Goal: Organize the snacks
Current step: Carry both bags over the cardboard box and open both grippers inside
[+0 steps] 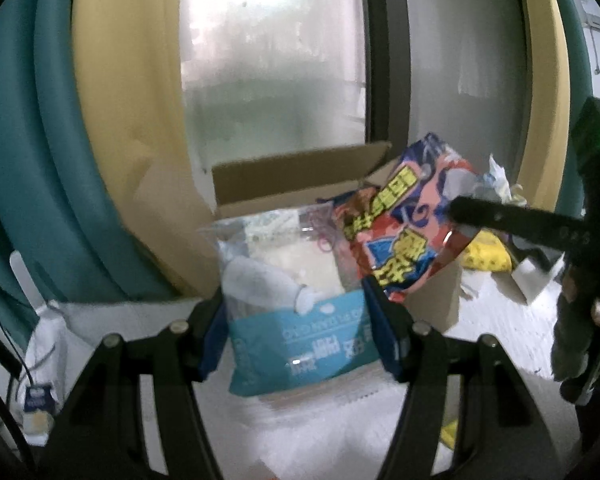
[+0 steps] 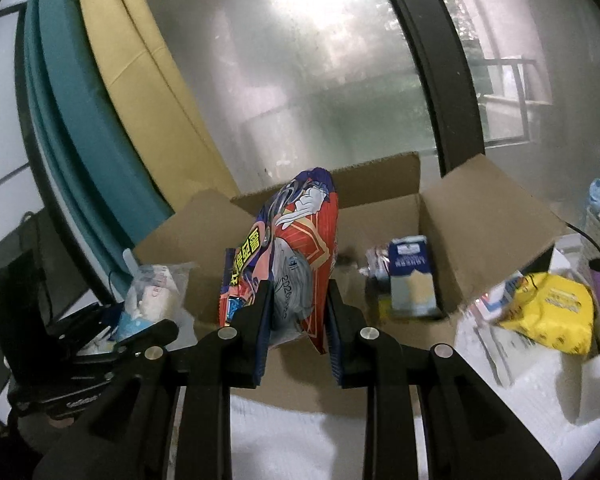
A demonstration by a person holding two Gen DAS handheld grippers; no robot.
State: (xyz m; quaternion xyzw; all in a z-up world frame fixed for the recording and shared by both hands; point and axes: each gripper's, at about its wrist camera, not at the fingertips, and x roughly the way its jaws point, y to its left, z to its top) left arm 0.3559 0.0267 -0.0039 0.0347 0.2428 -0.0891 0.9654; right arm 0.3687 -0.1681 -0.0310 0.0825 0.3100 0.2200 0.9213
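Before the open cardboard box (image 2: 480, 232), we carried two snacks: our right claw (image 2: 298, 320) clenched on the red snack bag (image 2: 296, 248) by its lower end, our left claw (image 1: 294, 320) grasping the blue-and-clear packet (image 1: 292, 300). Both hung in front of the box; we judged the top-heavy red bag might swing or slip free.

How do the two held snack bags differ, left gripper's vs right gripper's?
Look: the blue-and-clear bag in the left gripper shows pale contents through a clear upper part; the red printed bag in the right gripper is opaque, with cartoon art.
Grip: the blue-and-clear bag fills widely spread jaws; the red printed bag is pinched between nearly closed jaws.
Shared: both are held in the air in front of the open cardboard box.
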